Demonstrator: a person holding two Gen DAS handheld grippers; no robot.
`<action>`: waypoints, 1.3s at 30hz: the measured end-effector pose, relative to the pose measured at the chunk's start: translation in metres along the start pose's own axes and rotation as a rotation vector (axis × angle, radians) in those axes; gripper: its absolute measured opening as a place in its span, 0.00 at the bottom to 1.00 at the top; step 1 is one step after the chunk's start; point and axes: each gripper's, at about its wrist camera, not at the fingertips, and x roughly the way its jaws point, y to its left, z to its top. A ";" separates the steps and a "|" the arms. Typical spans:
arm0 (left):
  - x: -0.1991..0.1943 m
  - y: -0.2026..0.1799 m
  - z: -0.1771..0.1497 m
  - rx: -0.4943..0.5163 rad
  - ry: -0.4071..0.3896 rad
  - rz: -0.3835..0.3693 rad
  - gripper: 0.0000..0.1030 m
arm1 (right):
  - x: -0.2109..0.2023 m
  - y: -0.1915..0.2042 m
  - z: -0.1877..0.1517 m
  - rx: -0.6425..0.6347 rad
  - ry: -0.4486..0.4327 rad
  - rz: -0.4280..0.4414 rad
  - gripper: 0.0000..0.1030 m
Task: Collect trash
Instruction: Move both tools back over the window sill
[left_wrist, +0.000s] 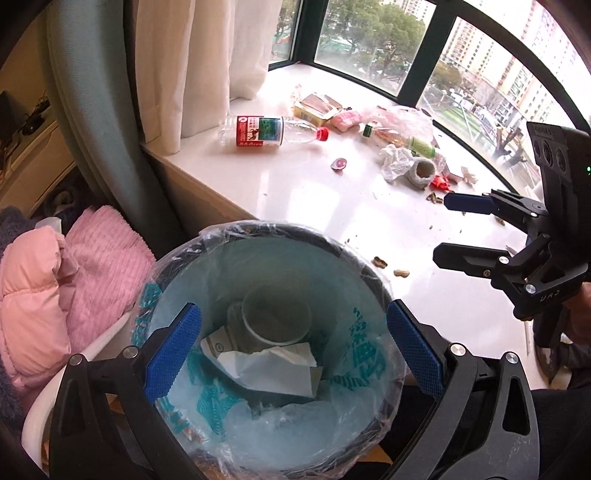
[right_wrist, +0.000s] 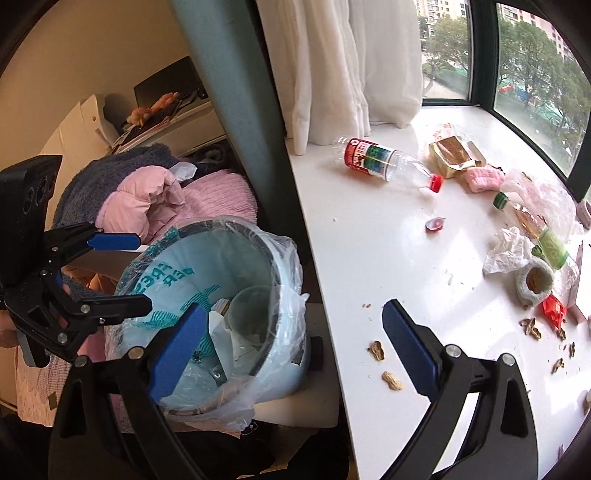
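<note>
Trash bin (left_wrist: 266, 332) — round, lined with a clear and pale-blue plastic bag (right_wrist: 236, 398) — stands just beside the edge of the white window-ledge desk (left_wrist: 314, 192). Inside the bin: a paper cup (left_wrist: 275, 317) on its side and crumpled white paper (left_wrist: 273, 369).

Left gripper (left_wrist: 293, 350) hangs over the bin mouth, jaws spread wide, nothing between the pads. Right gripper (right_wrist: 293, 350) likewise released and empty, one finger over the bin, the other over the desk edge.

On the desk beyond the bin: two peanuts (right_wrist: 384, 365) nearest the edge; farther off, a clear bottle with red label (left_wrist: 269, 133) lying flat, a yellow snack wrapper (left_wrist: 317, 107), crumpled tissue (left_wrist: 395, 160), a green-capped bottle (right_wrist: 532, 225) — lying among plastic film, contents unclear. Shell scraps (right_wrist: 532, 326) are scattered near a red wrapper (right_wrist: 554, 310).

Pink jacket (left_wrist: 37, 295) is heaped beside the bin, on the side away from the desk.
</note>
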 end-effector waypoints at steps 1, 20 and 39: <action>0.001 -0.003 0.003 0.003 -0.005 -0.007 0.94 | -0.003 -0.004 -0.001 0.009 -0.004 -0.007 0.91; 0.037 -0.090 0.078 0.151 -0.013 -0.165 0.94 | -0.064 -0.120 -0.028 0.283 -0.123 -0.160 0.91; 0.117 -0.168 0.158 0.293 0.008 -0.211 0.94 | -0.080 -0.227 -0.044 0.461 -0.153 -0.284 0.90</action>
